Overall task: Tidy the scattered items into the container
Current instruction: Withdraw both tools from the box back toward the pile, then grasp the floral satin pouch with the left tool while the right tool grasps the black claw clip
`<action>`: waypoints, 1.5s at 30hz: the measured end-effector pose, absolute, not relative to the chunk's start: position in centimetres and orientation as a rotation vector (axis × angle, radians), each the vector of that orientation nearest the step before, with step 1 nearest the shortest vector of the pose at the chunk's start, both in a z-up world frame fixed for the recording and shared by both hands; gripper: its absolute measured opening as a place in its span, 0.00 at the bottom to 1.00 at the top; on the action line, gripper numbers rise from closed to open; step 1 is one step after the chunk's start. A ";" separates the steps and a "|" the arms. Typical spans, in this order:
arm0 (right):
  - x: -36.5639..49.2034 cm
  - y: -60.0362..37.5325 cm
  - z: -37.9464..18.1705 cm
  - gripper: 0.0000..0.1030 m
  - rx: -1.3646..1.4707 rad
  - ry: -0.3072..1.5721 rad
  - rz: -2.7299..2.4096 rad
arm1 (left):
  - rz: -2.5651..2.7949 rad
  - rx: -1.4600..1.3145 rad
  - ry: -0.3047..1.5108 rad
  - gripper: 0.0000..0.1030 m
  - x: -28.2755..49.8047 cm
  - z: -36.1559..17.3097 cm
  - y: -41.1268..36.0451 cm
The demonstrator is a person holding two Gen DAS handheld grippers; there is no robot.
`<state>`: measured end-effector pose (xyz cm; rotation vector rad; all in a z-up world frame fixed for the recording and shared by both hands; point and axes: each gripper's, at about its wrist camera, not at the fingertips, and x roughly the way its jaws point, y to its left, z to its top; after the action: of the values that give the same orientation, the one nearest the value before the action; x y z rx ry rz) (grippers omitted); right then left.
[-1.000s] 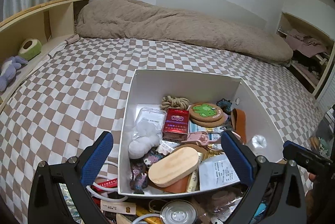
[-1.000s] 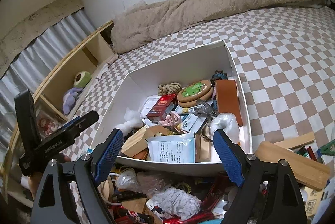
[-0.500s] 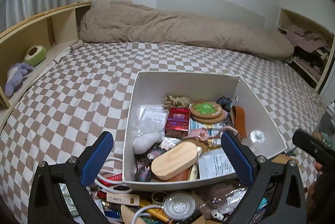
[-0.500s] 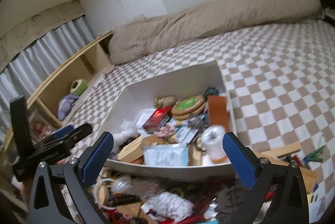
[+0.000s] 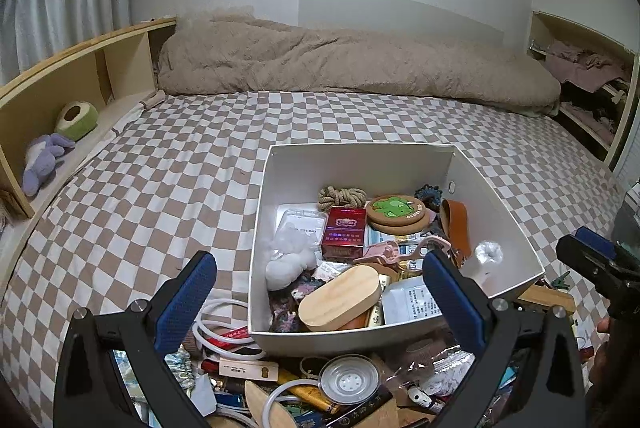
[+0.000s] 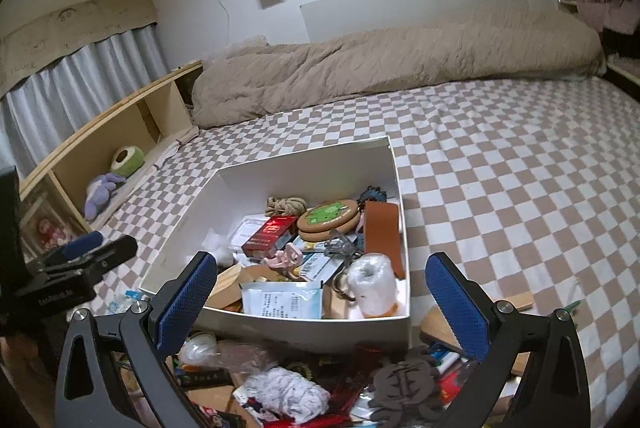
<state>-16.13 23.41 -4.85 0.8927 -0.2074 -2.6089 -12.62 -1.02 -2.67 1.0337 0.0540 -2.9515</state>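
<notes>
My left gripper (image 5: 320, 292) has black arms with silver screws. My right gripper (image 6: 322, 290) matches; blue textured pads (image 6: 186, 298) line both.

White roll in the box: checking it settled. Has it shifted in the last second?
No; the white roll still sits beside the brown strap.

Dim, even indoor light with soft shadows and no glare. Both fisheye views bend straight lines and darken to black at the corners, around 2 and 10 o'clock. Detail looks slightly soft and grainy.
</notes>
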 end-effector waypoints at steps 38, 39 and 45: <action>-13.8 30.4 -8.7 1.00 0.987 -0.325 -2.756 | -2.775 1.002 0.242 1.00 -7.4 -5.2 -9.7; -13.9 30.3 -8.9 1.00 1.001 -0.321 -2.749 | -2.768 1.013 0.250 1.00 -7.3 -5.5 -10.2; -13.6 29.7 -9.8 1.00 1.001 -0.270 -2.749 | -2.706 1.064 0.238 1.00 -6.8 -7.2 -12.0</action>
<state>-13.62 29.65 -9.76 1.0006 -0.2705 -2.7490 -6.78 -12.01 -7.15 1.0643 0.2382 -2.7057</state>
